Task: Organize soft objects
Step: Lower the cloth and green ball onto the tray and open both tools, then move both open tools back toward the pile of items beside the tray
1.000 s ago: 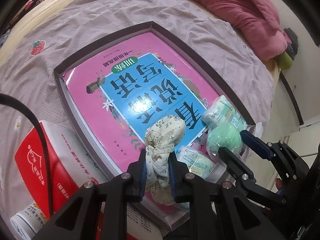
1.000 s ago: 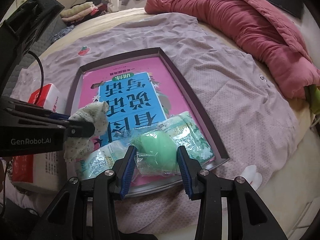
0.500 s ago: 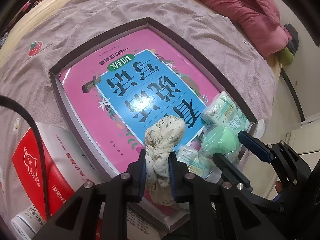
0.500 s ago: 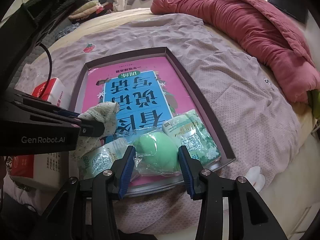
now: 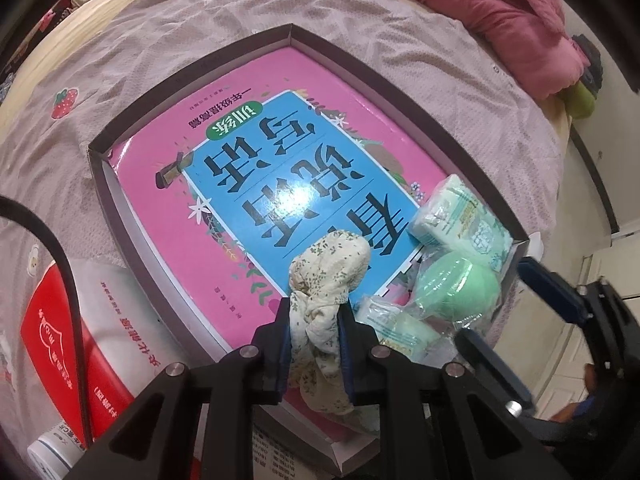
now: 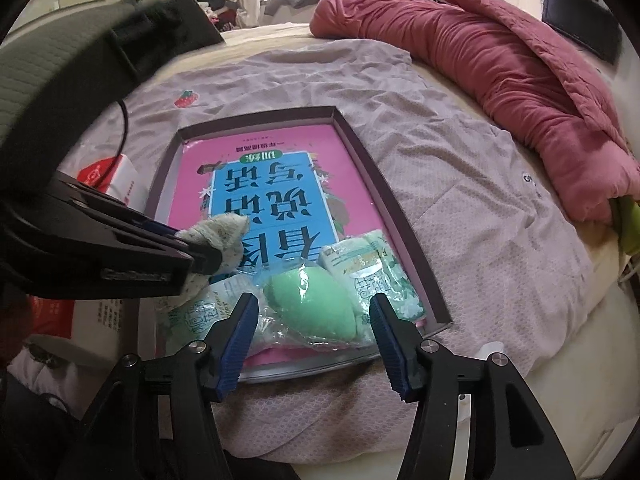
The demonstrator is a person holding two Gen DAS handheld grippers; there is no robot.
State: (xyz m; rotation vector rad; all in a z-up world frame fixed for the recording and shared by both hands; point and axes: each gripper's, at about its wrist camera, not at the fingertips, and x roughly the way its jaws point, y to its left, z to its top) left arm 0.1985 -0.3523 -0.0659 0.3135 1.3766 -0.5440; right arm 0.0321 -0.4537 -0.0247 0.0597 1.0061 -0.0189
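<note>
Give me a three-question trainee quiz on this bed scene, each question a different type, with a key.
1. True or false: the left gripper grips the floral cloth bundle.
2. What lies between the right gripper's fingers? A) red box B) wrapped green sponge C) pink quilt
3. Fill in: the tissue packs rest in the shallow box, on top of a pink ____.

Key: 1 true; 2 B; 3 book.
</note>
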